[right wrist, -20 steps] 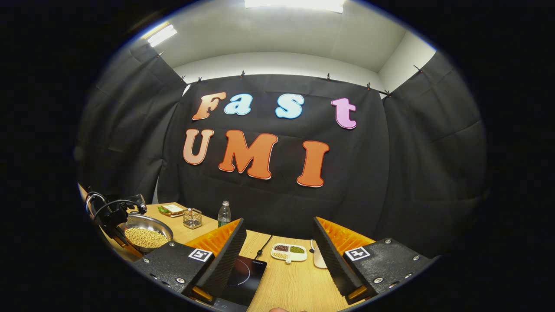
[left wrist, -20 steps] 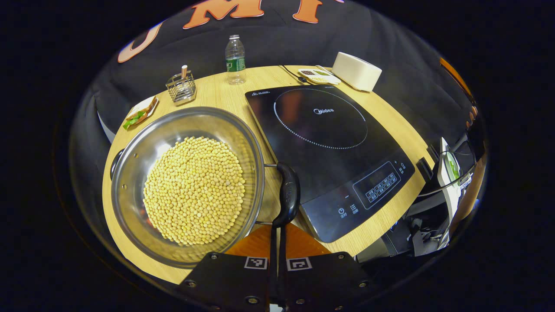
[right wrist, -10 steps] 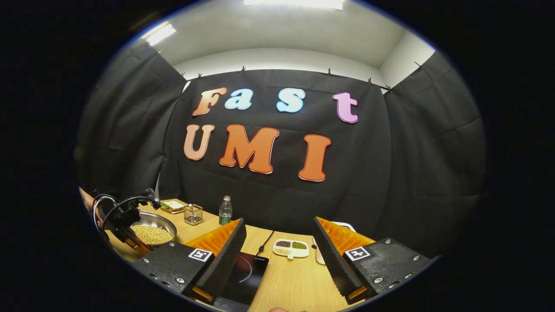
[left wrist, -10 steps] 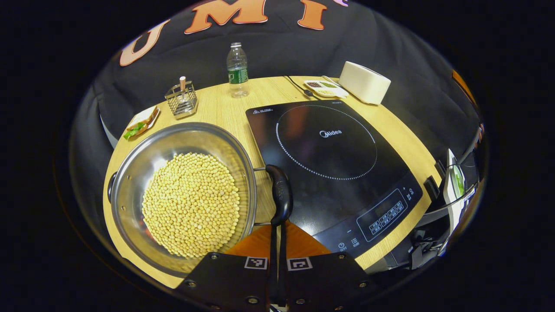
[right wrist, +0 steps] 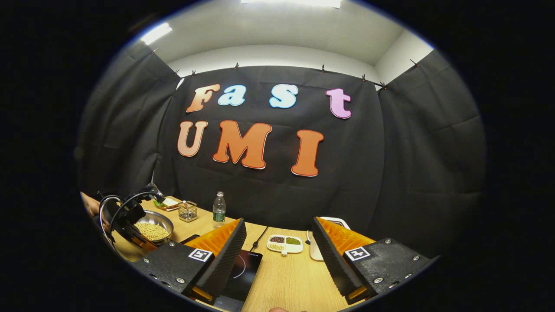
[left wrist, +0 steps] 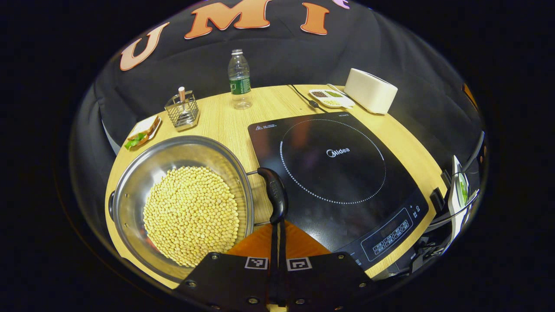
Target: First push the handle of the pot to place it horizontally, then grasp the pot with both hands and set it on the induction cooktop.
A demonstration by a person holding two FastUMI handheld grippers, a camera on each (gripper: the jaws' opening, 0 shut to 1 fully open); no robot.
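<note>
Left hand-held gripper (left wrist: pixel 277 225) closed, fingers pressed together with tips at the near end of the pot's black handle (left wrist: pixel 275 195). Pot (left wrist: pixel 182 203) of yellow beans (left wrist: pixel 190 214) just ahead-left of it on the worktop (left wrist: pixel 225 117); induction cooktop (left wrist: pixel 334 173) ahead-right, beside the pot. Right hand-held gripper (right wrist: pixel 277 242) wide open, gripping nothing, raised above the worktop, with the pot far off to its left.

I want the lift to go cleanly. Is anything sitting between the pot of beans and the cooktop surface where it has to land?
Nothing visible does. The pot sits directly beside the induction cooktop, its black handle over the strip of table between them. The bottle stands farther back.
</note>
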